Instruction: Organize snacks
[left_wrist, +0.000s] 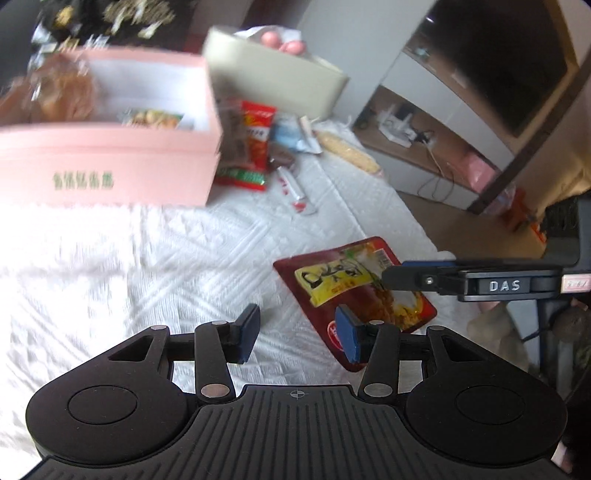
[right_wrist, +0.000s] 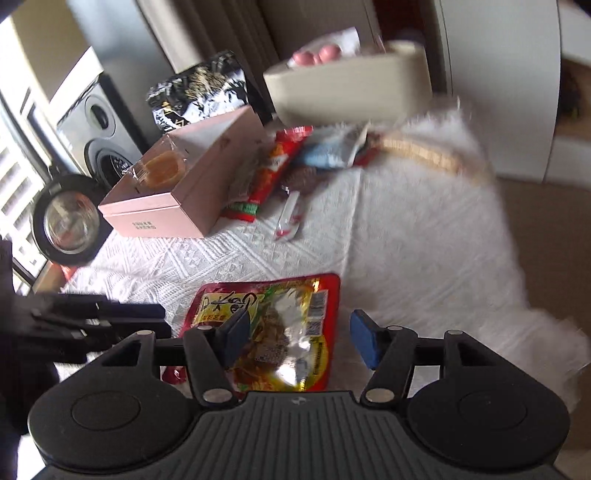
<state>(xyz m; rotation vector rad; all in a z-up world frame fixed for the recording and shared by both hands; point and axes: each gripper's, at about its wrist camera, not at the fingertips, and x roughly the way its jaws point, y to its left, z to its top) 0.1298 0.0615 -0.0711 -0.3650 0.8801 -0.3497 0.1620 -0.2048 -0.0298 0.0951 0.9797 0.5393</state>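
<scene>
A red foil snack pouch (right_wrist: 275, 332) with a yellow label lies flat on the white quilted cover (right_wrist: 229, 258), near its edge. The right gripper (right_wrist: 299, 338) hangs just over the pouch with its blue-padded jaws apart, one pad on each side of it and neither pressing on it. From the left wrist view the same pouch (left_wrist: 354, 291) lies to the right of the left gripper (left_wrist: 297, 338), whose jaws also stand apart with only quilt between them; its right pad overlaps the pouch's lower corner, contact unclear. Farther back, a pink box (left_wrist: 110, 147) holds wrapped pastries and a packet. Just beside it lies a heap of loose snacks (left_wrist: 258, 147), with a long red-and-white wrapped stick (left_wrist: 293, 188) nearest. A beige bin (left_wrist: 273, 74) with pink items stands behind the heap.
</scene>
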